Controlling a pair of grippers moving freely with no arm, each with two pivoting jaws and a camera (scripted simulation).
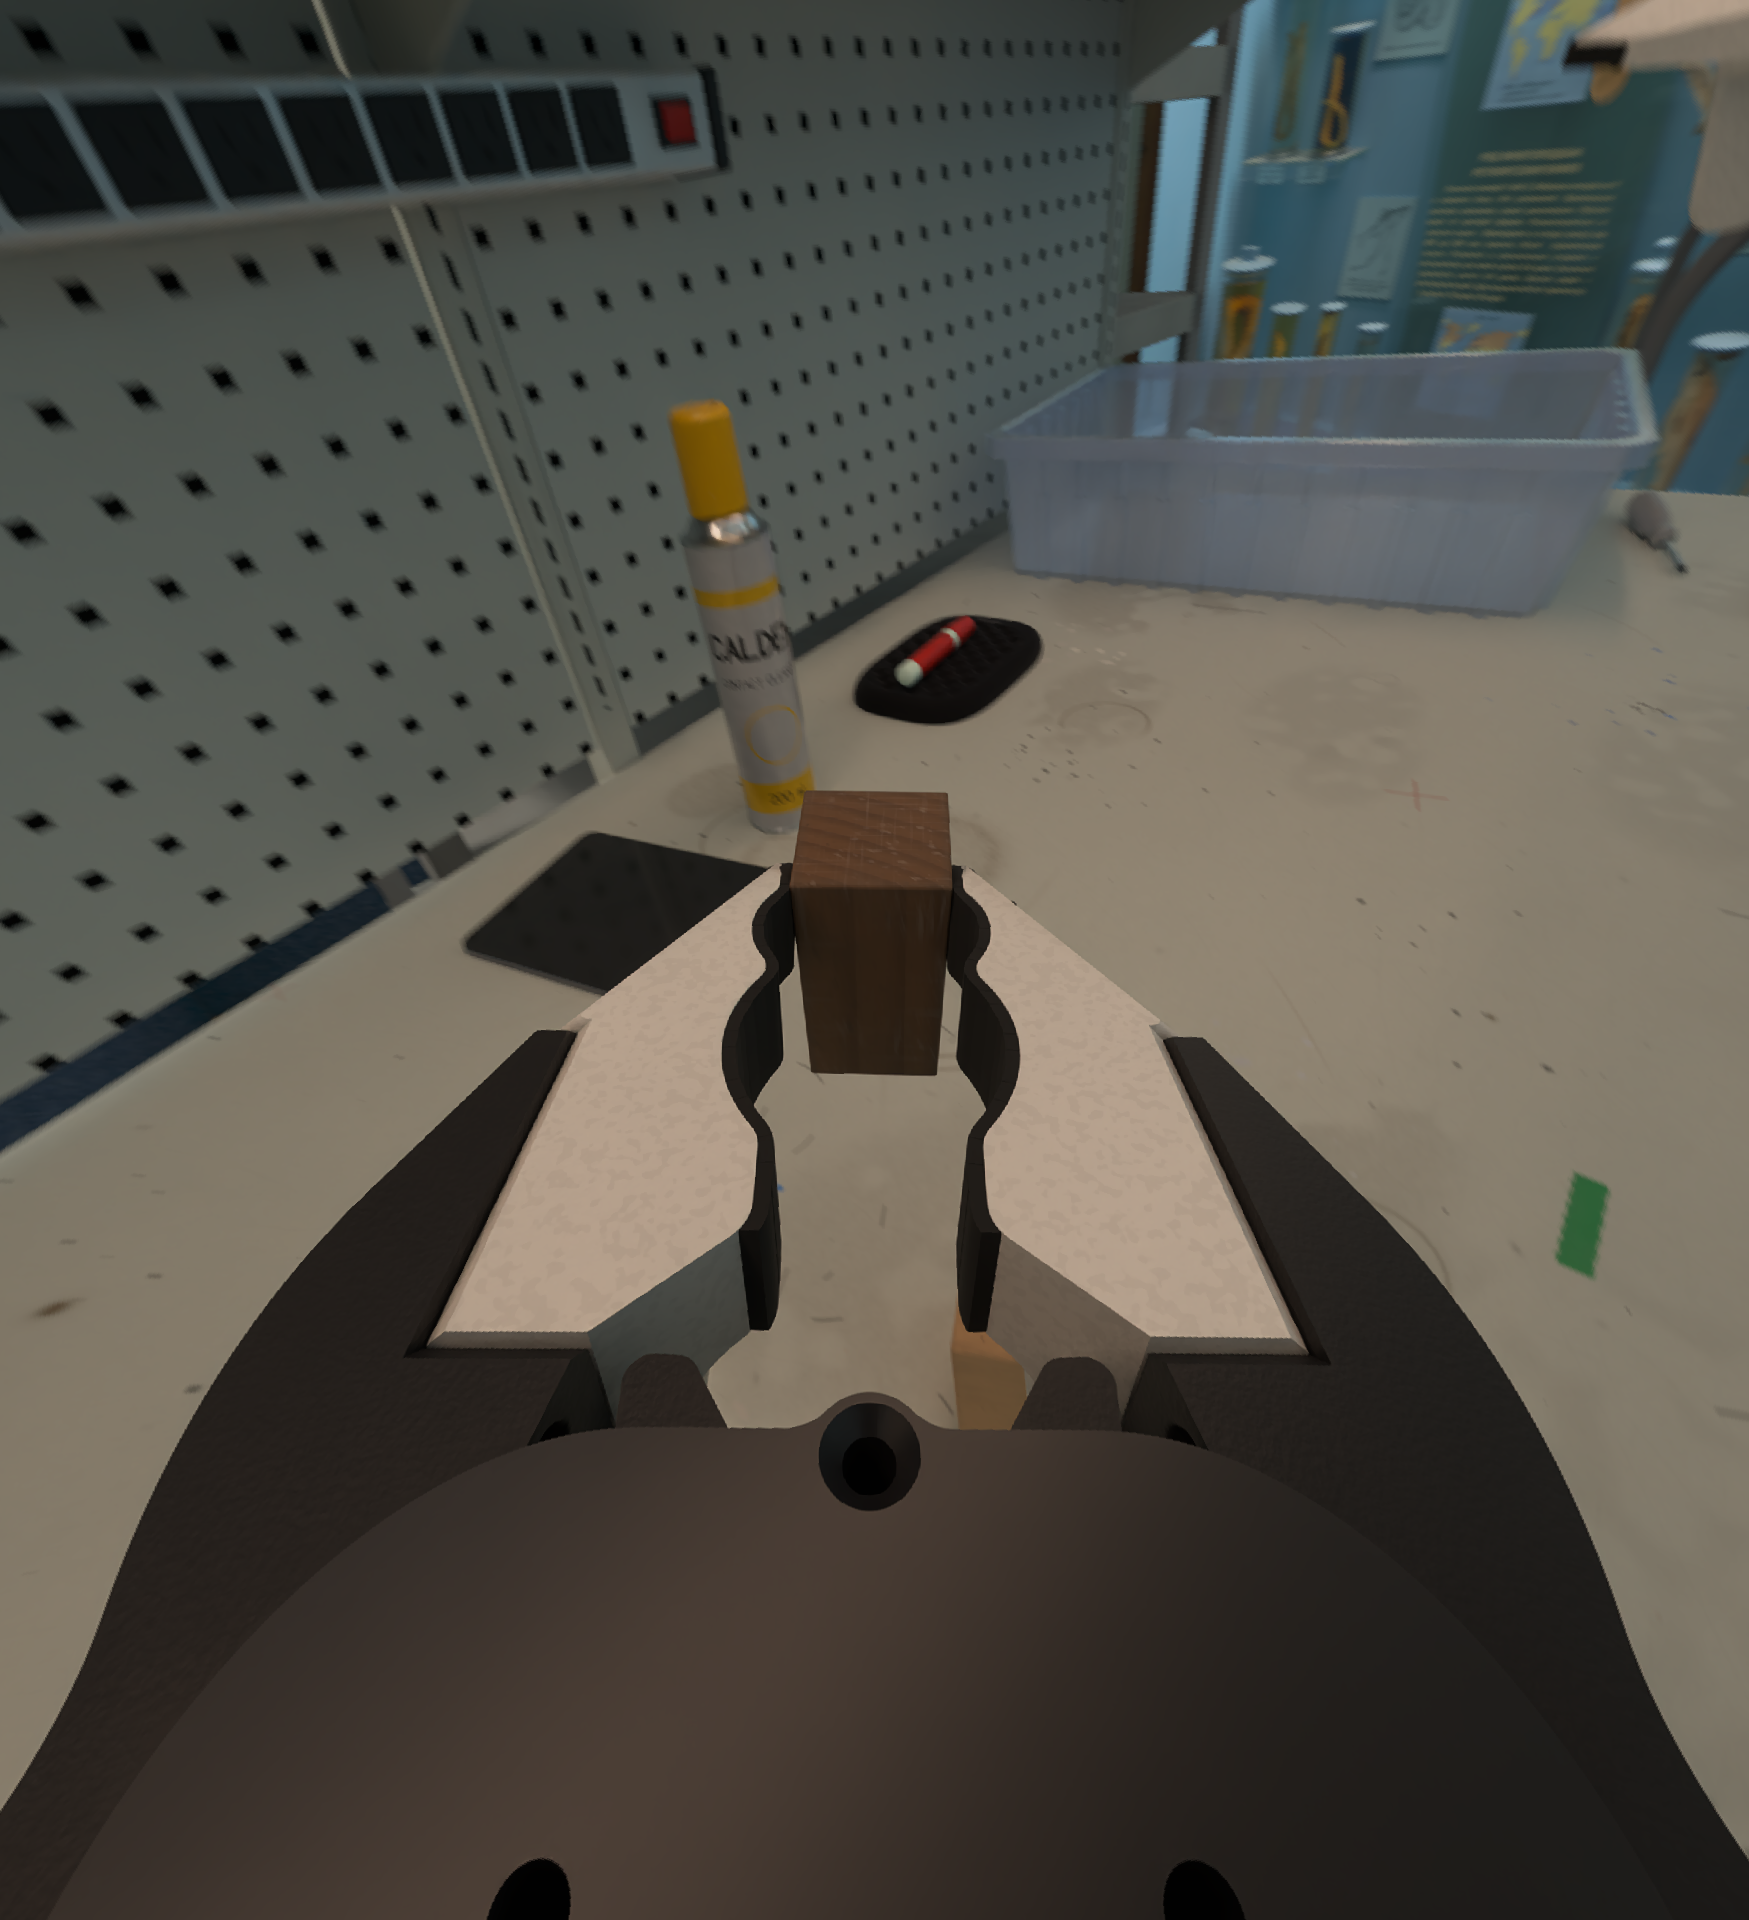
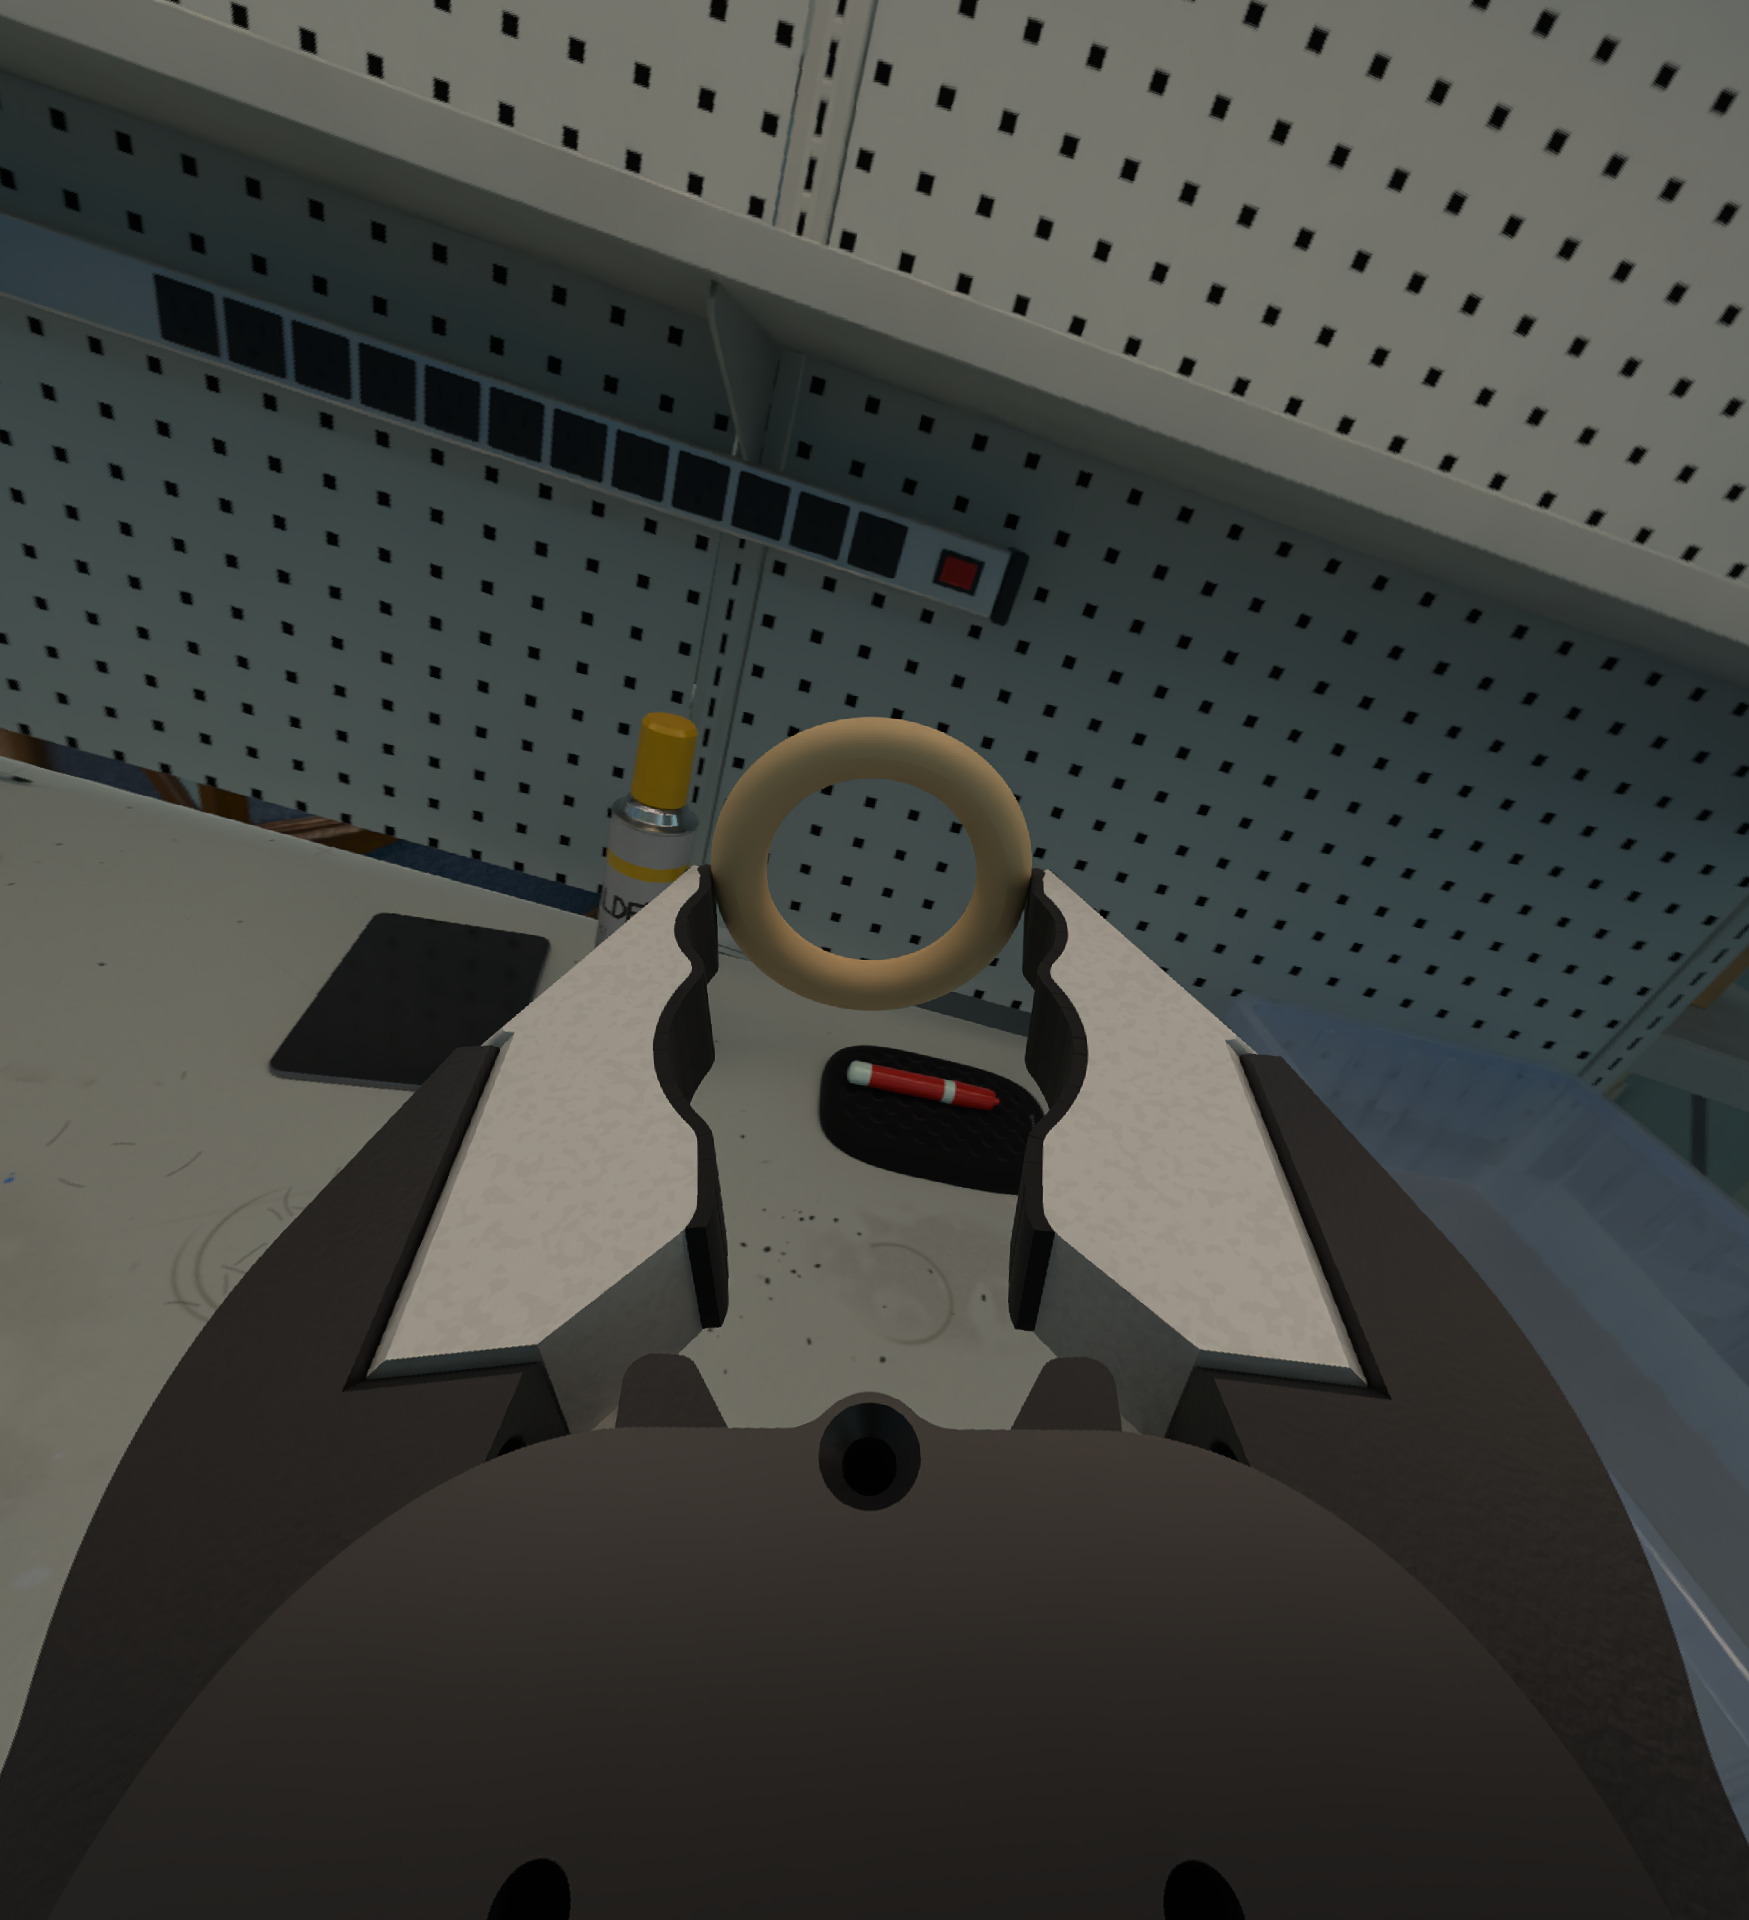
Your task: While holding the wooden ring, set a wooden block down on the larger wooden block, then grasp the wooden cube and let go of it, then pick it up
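My left gripper (image 1: 872, 914) clamps a dark brown upright wooden block (image 1: 872, 935) above the pale workbench (image 1: 1265, 935). My right gripper (image 2: 868, 904) pinches a pale wooden ring (image 2: 745, 914) aloft. The larger block is out of view; I must find it, then lower.

One dark wooden block (image 1: 870, 935), one wooden ring (image 2: 870, 862), one spray can (image 1: 745, 623), one red marker (image 1: 937, 649), one bin (image 1: 1317, 478).

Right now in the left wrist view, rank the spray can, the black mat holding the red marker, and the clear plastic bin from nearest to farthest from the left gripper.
From the left gripper, which grips a dark wooden block:
1. Spray can, just ahead, slightly left, by the pegboard.
2. Black mat with red marker, farther, ahead-right.
3. Clear plastic bin, farthest, far right at the back.
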